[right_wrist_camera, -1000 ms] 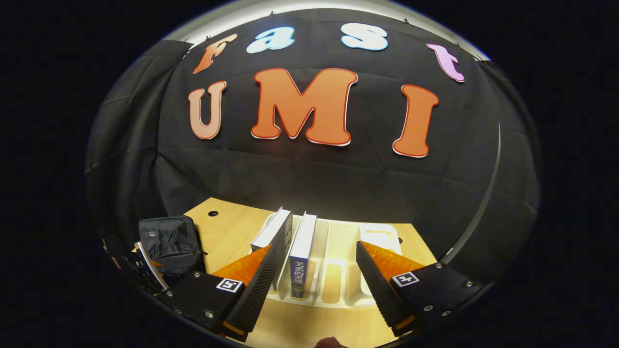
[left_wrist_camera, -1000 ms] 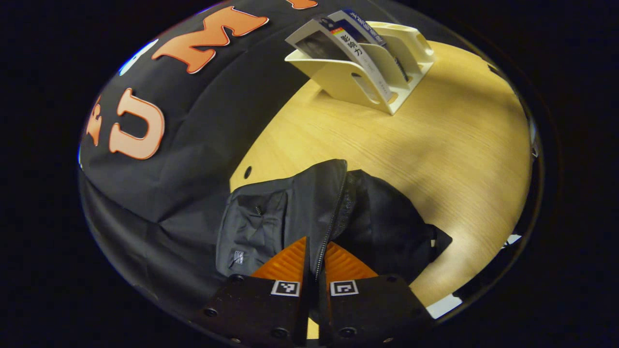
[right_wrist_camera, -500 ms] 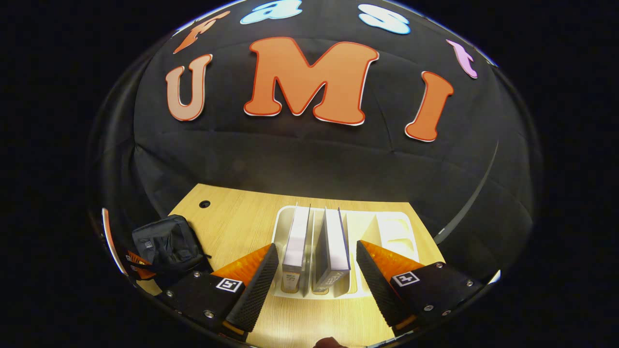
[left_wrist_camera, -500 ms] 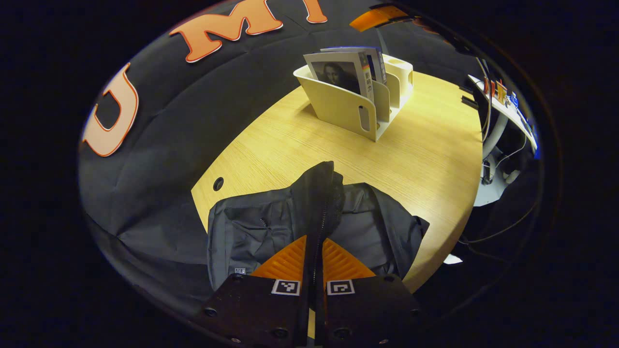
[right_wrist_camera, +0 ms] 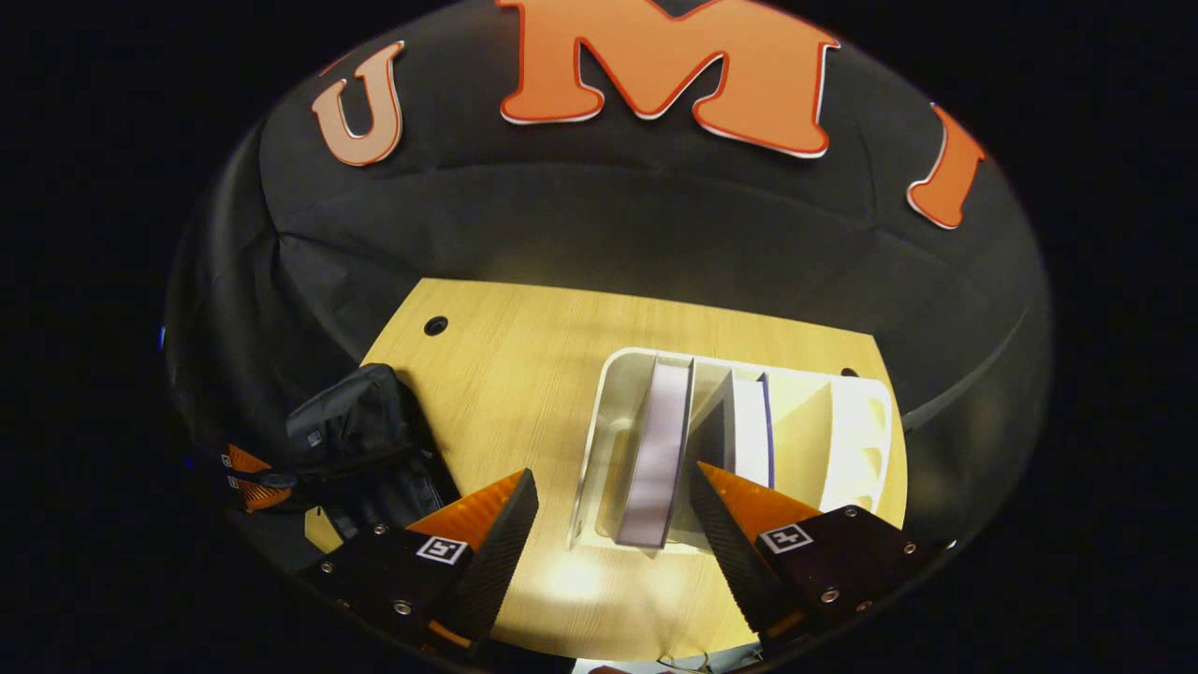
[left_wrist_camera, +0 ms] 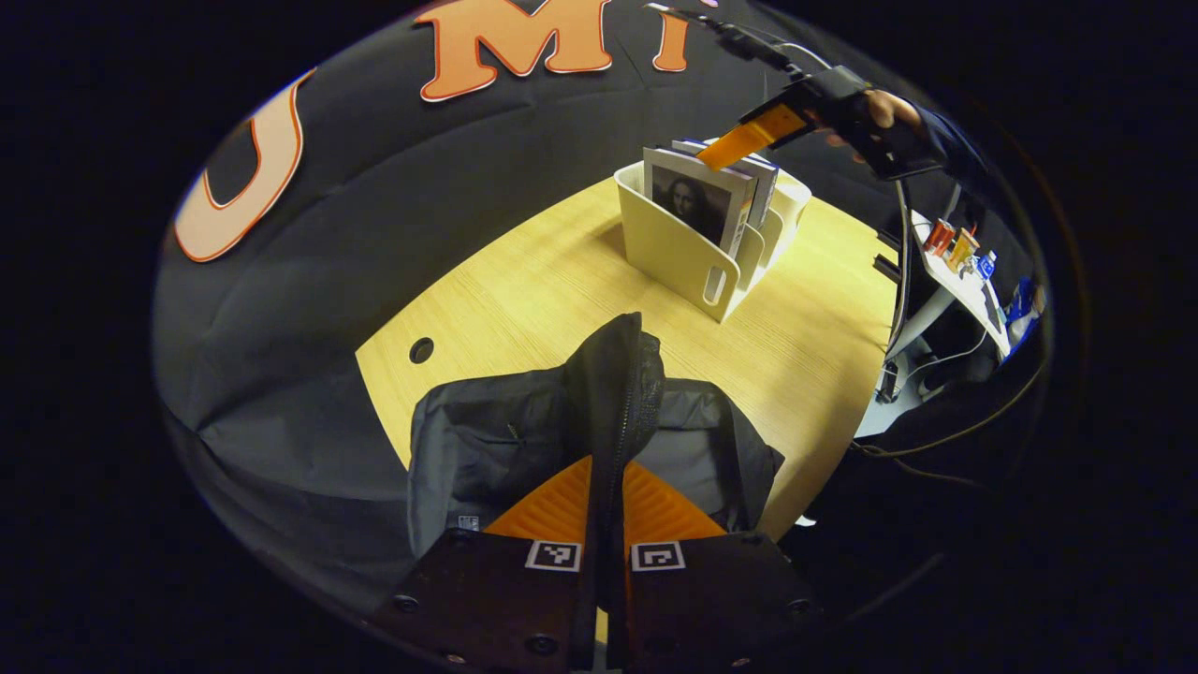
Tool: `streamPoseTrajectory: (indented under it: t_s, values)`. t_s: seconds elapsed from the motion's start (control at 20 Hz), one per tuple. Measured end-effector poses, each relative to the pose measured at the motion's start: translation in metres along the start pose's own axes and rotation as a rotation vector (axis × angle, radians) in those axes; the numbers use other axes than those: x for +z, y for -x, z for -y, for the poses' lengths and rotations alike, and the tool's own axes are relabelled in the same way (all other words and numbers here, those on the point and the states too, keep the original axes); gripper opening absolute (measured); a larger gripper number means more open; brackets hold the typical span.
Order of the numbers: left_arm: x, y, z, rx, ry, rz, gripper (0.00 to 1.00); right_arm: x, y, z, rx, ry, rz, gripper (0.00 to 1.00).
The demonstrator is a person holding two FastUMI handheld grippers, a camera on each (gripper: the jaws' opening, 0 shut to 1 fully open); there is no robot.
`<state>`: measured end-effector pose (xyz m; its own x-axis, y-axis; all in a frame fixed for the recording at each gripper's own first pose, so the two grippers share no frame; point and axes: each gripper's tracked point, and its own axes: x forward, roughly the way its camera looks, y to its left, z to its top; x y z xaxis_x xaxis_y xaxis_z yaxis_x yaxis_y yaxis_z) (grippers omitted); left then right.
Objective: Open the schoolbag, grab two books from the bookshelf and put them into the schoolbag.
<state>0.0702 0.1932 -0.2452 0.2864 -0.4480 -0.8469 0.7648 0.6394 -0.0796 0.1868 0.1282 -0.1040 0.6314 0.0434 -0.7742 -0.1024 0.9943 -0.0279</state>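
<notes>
The black schoolbag lies at the near left end of the wooden table. My left gripper is shut on its raised zipper edge, holding the flap up. A cream bookshelf stands farther along with two upright books. In the right gripper view I look down on the bookshelf. My right gripper is open above the near end of the left book; the second book stands one slot to the right. The schoolbag and the left gripper show at the far left.
A cable hole is in the table near the booth wall. Beyond the table's right edge is a white side desk with small items and hanging cables. A hand holds the right gripper above the books.
The right gripper has risen and tilted down over the bookshelf, staying open, and has come into the left gripper view. The left gripper has kept its hold on the bag and swung its view right.
</notes>
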Motion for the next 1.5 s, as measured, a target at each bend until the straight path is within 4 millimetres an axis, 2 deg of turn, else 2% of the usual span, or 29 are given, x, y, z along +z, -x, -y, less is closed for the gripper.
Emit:
streamPoseTrajectory:
  t_s: [0.25, 0.35, 0.4, 0.45, 0.5, 0.55, 0.6, 0.65, 0.7, 0.85, 0.95, 1.0, 1.05, 1.15, 1.2, 1.25, 1.5]
  values:
    - [0.008, 0.010, -0.005, -0.009, -0.044, -0.016, 0.06, 0.003, -0.041, 0.028, -0.074, 0.004, -0.173, 0.95]
    - [0.010, 0.009, -0.007, -0.007, -0.046, -0.026, 0.05, -0.002, -0.052, 0.032, -0.087, -0.012, -0.234, 0.86]
    - [0.010, 0.009, -0.008, -0.008, -0.045, -0.032, 0.05, -0.005, -0.057, 0.030, -0.077, -0.044, -0.275, 0.76]
    - [0.010, 0.008, -0.009, -0.009, -0.046, -0.036, 0.05, -0.009, -0.061, 0.030, -0.078, -0.081, -0.314, 0.61]
    - [0.010, 0.007, -0.010, -0.012, -0.044, -0.040, 0.05, -0.011, -0.065, 0.028, -0.072, -0.106, -0.347, 0.62]
    - [0.011, 0.006, -0.010, -0.015, -0.042, -0.044, 0.05, -0.013, -0.069, 0.028, -0.072, -0.123, -0.370, 0.56]
    - [0.011, 0.004, -0.010, -0.020, -0.035, -0.049, 0.06, -0.011, -0.069, 0.027, -0.071, -0.148, -0.388, 0.45]
    - [0.012, 0.003, -0.008, -0.027, -0.027, -0.051, 0.06, -0.014, -0.071, 0.025, -0.070, -0.177, -0.396, 0.50]
    - [0.012, 0.004, -0.006, -0.035, -0.019, -0.051, 0.06, -0.014, -0.069, 0.024, -0.078, -0.193, -0.404, 0.38]
    - [0.011, 0.004, -0.005, -0.055, -0.038, -0.046, 0.06, -0.012, -0.052, 0.025, -0.071, -0.204, -0.380, 0.34]
    - [0.010, 0.003, -0.004, -0.083, -0.060, -0.044, 0.06, -0.011, -0.028, 0.026, -0.067, -0.229, -0.335, 0.33]
    - [0.010, 0.002, -0.004, -0.093, -0.070, -0.043, 0.06, -0.012, -0.016, 0.027, -0.067, -0.248, -0.322, 0.41]
    - [0.011, 0.003, -0.005, -0.098, -0.080, -0.039, 0.06, -0.012, -0.003, 0.029, -0.067, -0.260, -0.306, 0.32]
    - [0.013, 0.003, -0.005, -0.115, -0.093, -0.027, 0.06, -0.022, 0.019, 0.035, -0.079, -0.275, -0.271, 0.30]
    - [0.013, 0.003, -0.004, -0.122, -0.096, -0.021, 0.06, -0.027, 0.031, 0.035, -0.074, -0.287, -0.255, 0.40]
    - [0.013, 0.004, -0.003, -0.131, -0.100, -0.015, 0.05, -0.035, 0.042, 0.030, -0.068, -0.306, -0.245, 0.30]
    - [0.013, 0.003, -0.004, -0.157, -0.113, 0.003, 0.06, -0.088, 0.096, 0.020, -0.054, -0.416, -0.197, 0.29]
